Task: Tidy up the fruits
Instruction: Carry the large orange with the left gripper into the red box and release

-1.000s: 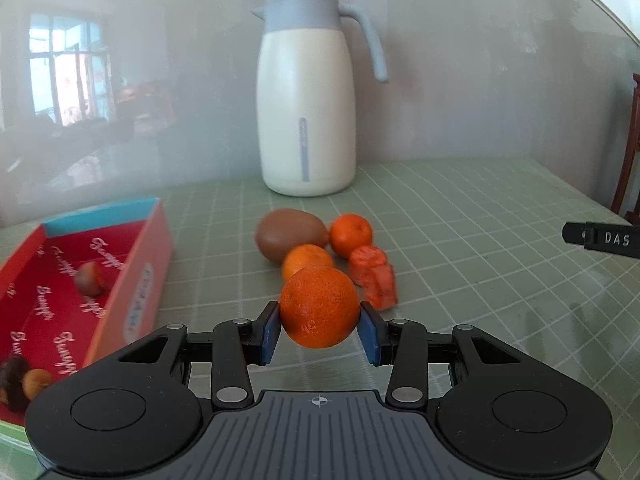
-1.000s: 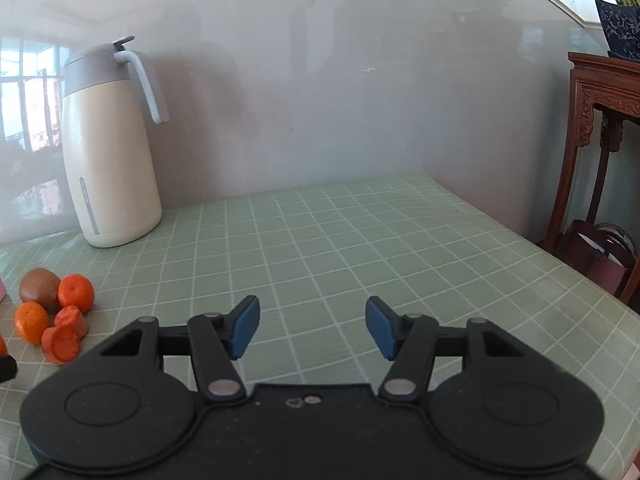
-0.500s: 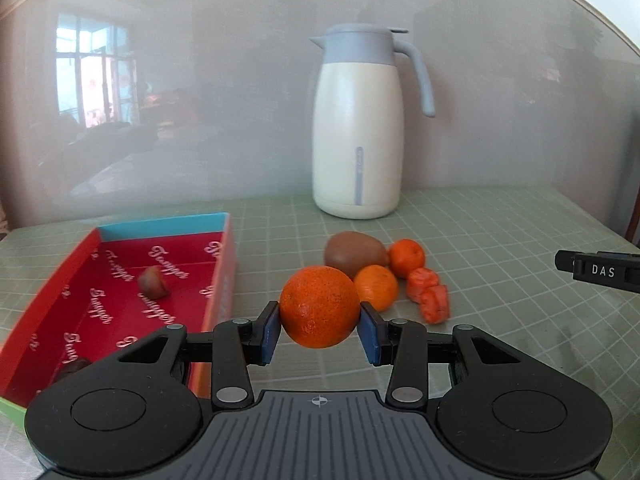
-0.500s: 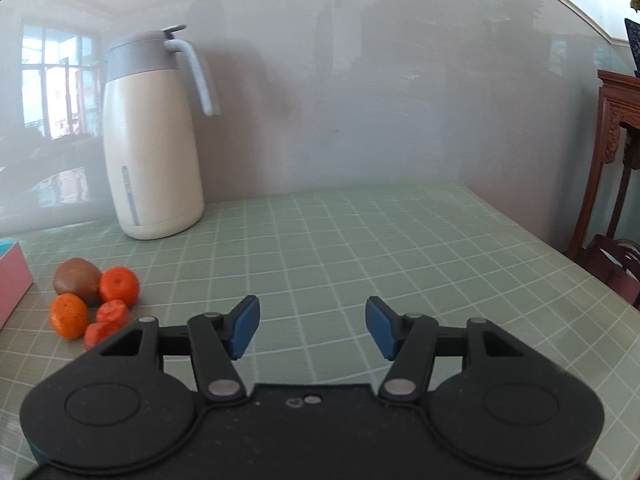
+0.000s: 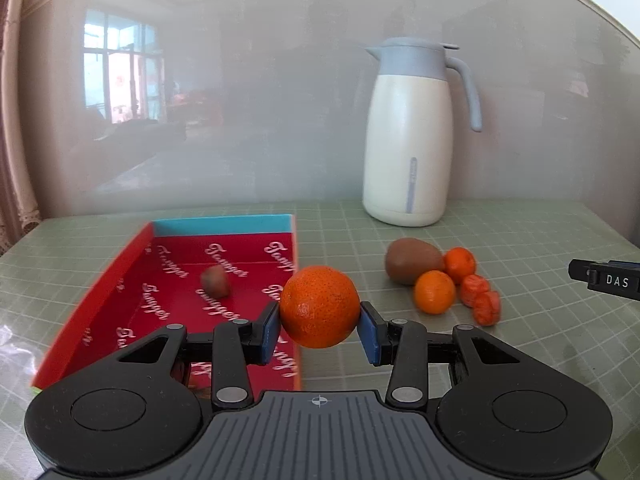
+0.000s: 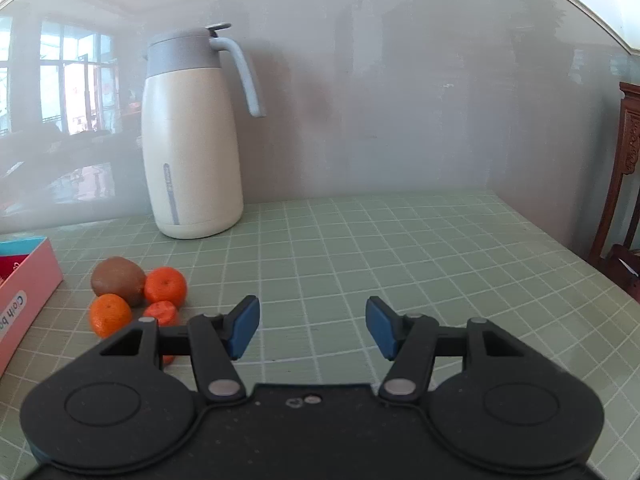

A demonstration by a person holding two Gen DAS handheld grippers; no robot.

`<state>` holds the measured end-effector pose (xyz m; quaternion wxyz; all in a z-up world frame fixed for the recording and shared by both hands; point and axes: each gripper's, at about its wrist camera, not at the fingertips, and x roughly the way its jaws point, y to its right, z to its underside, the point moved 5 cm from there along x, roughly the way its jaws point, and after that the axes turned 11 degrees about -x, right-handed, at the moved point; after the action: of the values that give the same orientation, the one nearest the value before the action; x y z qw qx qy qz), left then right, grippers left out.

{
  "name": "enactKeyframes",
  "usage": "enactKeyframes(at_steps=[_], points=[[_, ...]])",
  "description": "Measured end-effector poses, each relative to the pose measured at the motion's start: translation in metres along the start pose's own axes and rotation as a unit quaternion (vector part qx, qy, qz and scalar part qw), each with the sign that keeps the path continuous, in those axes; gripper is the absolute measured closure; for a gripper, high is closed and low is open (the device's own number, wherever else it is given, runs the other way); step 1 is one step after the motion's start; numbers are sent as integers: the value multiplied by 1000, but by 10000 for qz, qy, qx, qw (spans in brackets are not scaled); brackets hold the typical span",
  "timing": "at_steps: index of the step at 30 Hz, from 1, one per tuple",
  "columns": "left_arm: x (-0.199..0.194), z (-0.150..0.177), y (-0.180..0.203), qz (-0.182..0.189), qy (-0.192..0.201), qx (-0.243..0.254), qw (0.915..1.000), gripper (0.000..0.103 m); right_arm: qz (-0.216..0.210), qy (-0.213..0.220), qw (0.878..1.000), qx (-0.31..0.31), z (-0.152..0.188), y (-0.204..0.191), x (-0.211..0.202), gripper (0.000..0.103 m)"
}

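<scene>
While the left tool (image 5: 319, 327) clamps a large orange (image 5: 319, 306) between its two blue pads, the fruit hangs above the near right edge of the red box (image 5: 120, 280), clear of the worktop (image 5: 540, 240). The box lies open on the left of the green checked surface, red inside with white script and a turquoise far wall; one small brown fruit (image 5: 215, 281), blurred, sits on its floor. To the right of the box, well apart from it, a kiwi (image 5: 412, 260) rests among two small tangerines (image 5: 434, 292) and two wrinkled reddish-orange fruits (image 5: 486, 307), all bunched together and touching or nearly so. Behind them a cream thermos jug (image 5: 408, 140) with a grey-blue lid and handle stands upright by the wall.

The right tool (image 6: 311, 327) hovers over bare worktop with its pads spread wide and nothing between them. From its camera the same fruit cluster lies to the left, the kiwi (image 6: 117, 280) at the back, and the box's pink outer wall (image 6: 24, 292) shows at the left edge.
</scene>
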<state>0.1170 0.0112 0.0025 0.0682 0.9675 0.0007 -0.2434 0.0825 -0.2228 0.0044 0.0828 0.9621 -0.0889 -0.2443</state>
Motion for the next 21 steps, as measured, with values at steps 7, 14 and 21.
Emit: enactKeyframes(at_steps=[7,14,21], points=[[-2,-2,-21,-177,11,-63,9998,61,-77,18,10000,-41,-2,-11,0,45],[-2,-2,-43,-370,16,-149,9992,61,-178,30,9998,-71,-4,-24,0,44],[1,0,-66,-595,-63,-237,9979,61,-285,54,9995,-110,-6,-37,0,44]])
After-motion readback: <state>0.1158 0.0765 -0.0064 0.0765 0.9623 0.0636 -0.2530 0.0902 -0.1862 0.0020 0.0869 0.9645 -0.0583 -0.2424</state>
